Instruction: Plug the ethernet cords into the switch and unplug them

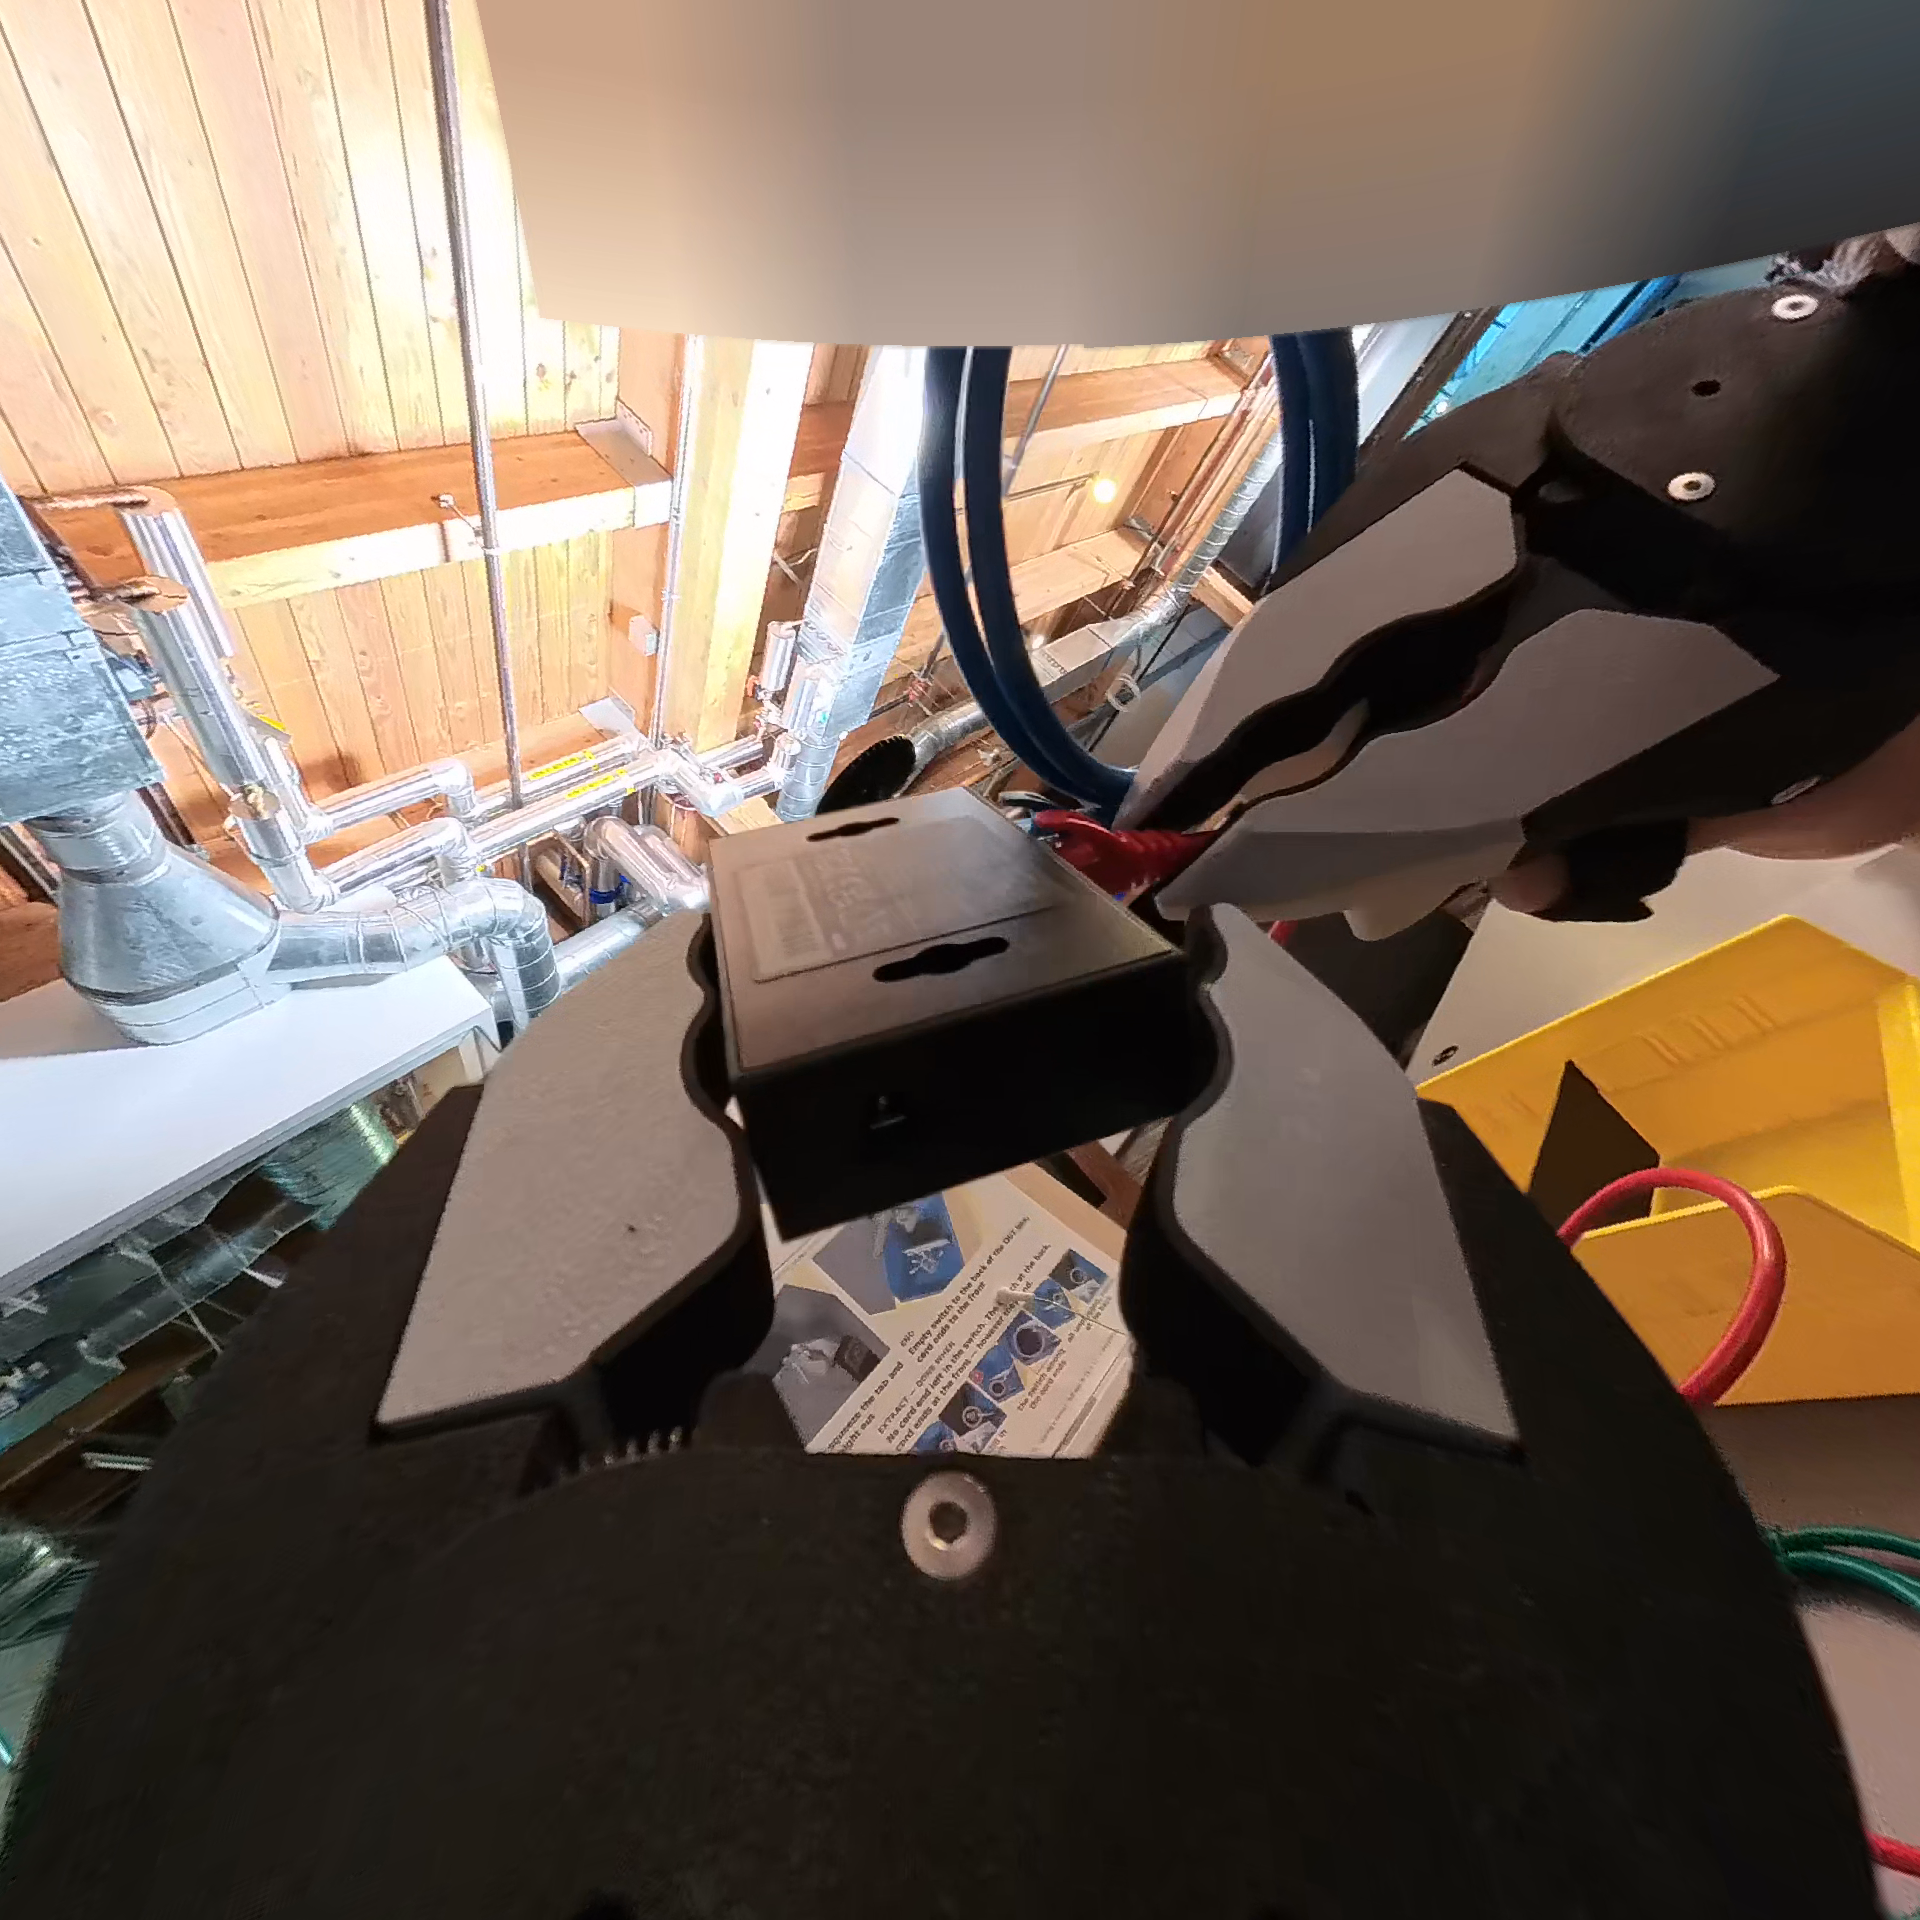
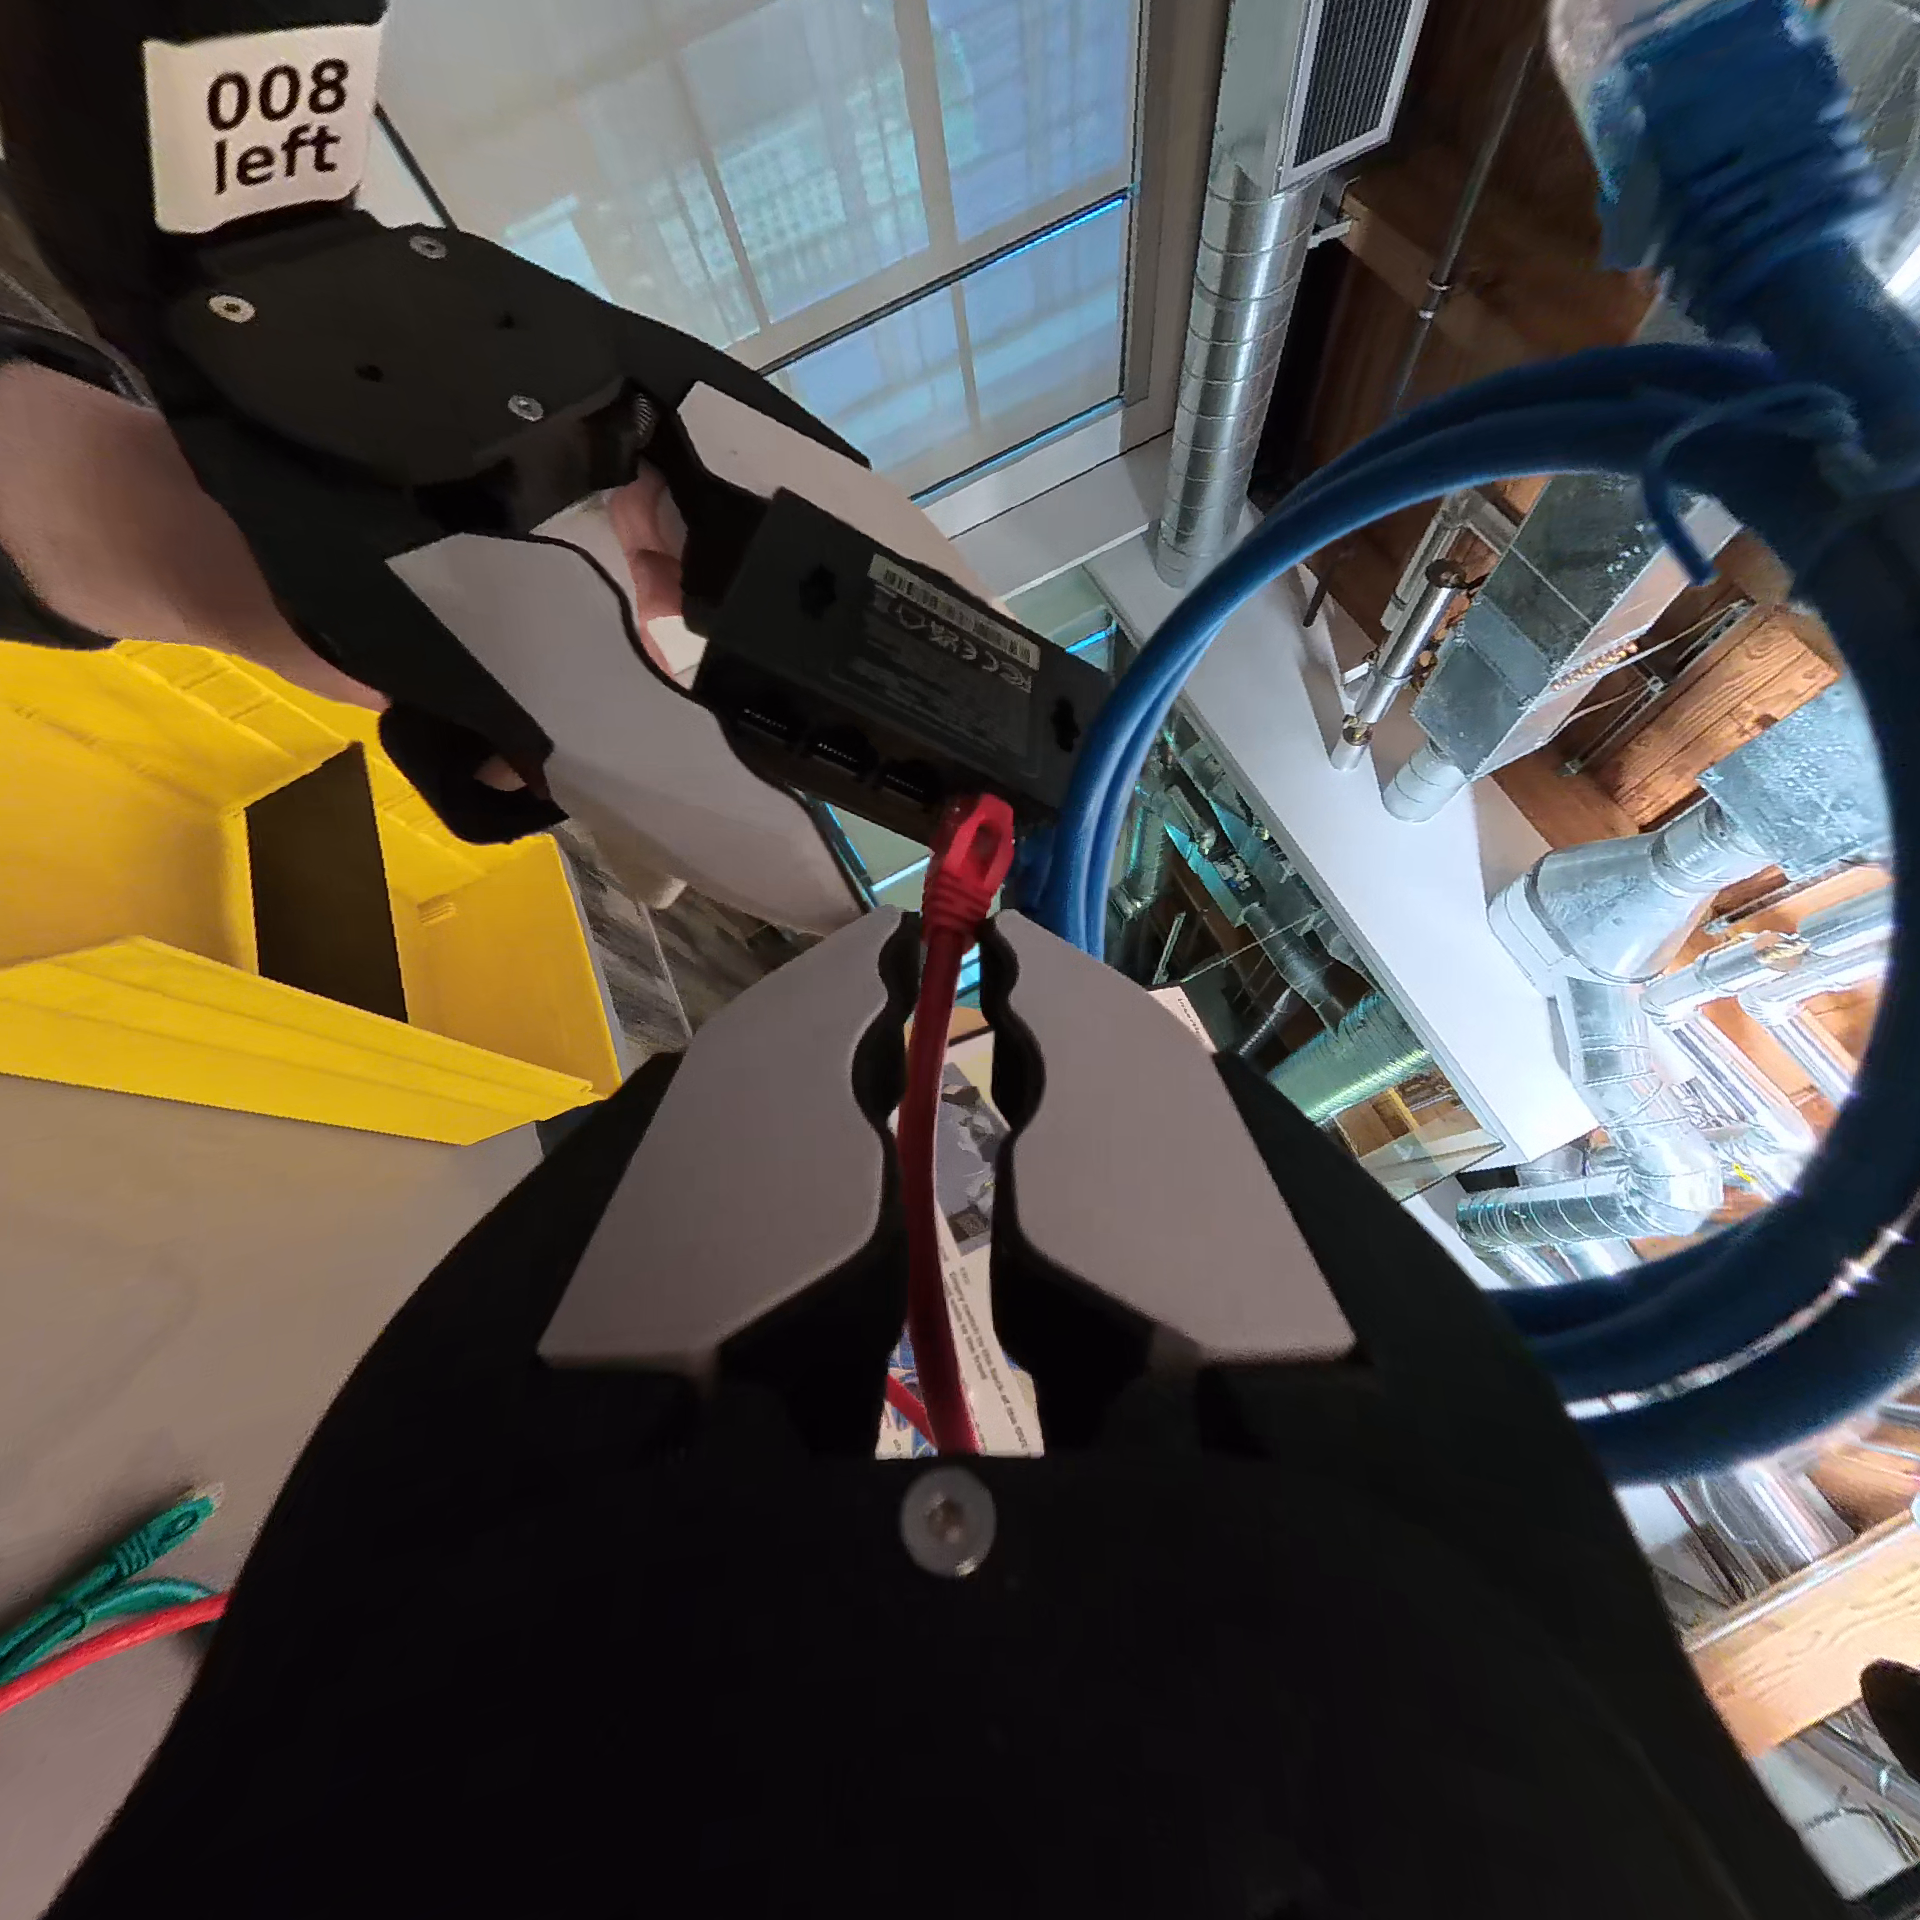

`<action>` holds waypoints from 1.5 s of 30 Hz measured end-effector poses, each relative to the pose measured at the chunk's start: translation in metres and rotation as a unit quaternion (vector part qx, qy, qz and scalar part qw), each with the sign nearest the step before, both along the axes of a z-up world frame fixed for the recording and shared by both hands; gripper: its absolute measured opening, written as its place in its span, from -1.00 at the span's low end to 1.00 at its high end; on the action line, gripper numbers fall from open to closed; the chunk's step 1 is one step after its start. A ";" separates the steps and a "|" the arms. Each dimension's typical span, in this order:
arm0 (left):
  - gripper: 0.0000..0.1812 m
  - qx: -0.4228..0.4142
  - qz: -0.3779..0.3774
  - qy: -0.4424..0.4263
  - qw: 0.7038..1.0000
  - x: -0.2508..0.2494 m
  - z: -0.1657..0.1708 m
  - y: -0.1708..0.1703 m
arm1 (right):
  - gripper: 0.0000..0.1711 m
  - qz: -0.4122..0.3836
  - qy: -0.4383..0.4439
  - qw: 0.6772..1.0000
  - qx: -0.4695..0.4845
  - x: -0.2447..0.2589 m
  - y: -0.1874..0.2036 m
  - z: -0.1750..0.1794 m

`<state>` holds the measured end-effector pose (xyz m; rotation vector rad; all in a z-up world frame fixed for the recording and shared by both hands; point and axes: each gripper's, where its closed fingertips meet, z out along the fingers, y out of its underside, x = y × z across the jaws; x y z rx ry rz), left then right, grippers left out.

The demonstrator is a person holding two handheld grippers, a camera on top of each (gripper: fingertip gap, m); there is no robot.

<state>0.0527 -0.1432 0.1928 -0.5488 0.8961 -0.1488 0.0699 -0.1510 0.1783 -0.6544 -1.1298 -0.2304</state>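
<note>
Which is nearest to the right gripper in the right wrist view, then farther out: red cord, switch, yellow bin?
1. Red cord: clamped in the right gripper, plug at the switch.
2. Switch: just past the fingertips, held by the left gripper.
3. Yellow bin: far left, on the table.

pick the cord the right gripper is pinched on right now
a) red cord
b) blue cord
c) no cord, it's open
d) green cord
a: in the right wrist view the right gripper is closed on the red cord just behind its plug, which meets a port on the black switch held by the left gripper; the blue cord loops beside it, and the green cord lies below.
</note>
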 end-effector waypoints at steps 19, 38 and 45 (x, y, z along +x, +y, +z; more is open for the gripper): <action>-0.14 0.007 0.035 -0.074 0.997 -0.012 0.014 0.008 | -0.83 -0.039 0.050 0.998 0.024 0.004 0.003 0.014; -0.17 -0.039 0.032 -0.069 0.996 0.000 0.007 0.015 | -0.90 -0.066 0.048 0.992 -0.099 0.002 0.029 -0.005; -0.17 -0.147 0.038 -0.014 0.988 0.008 -0.023 0.055 | -0.89 -0.073 0.016 0.980 -0.183 0.007 0.060 -0.033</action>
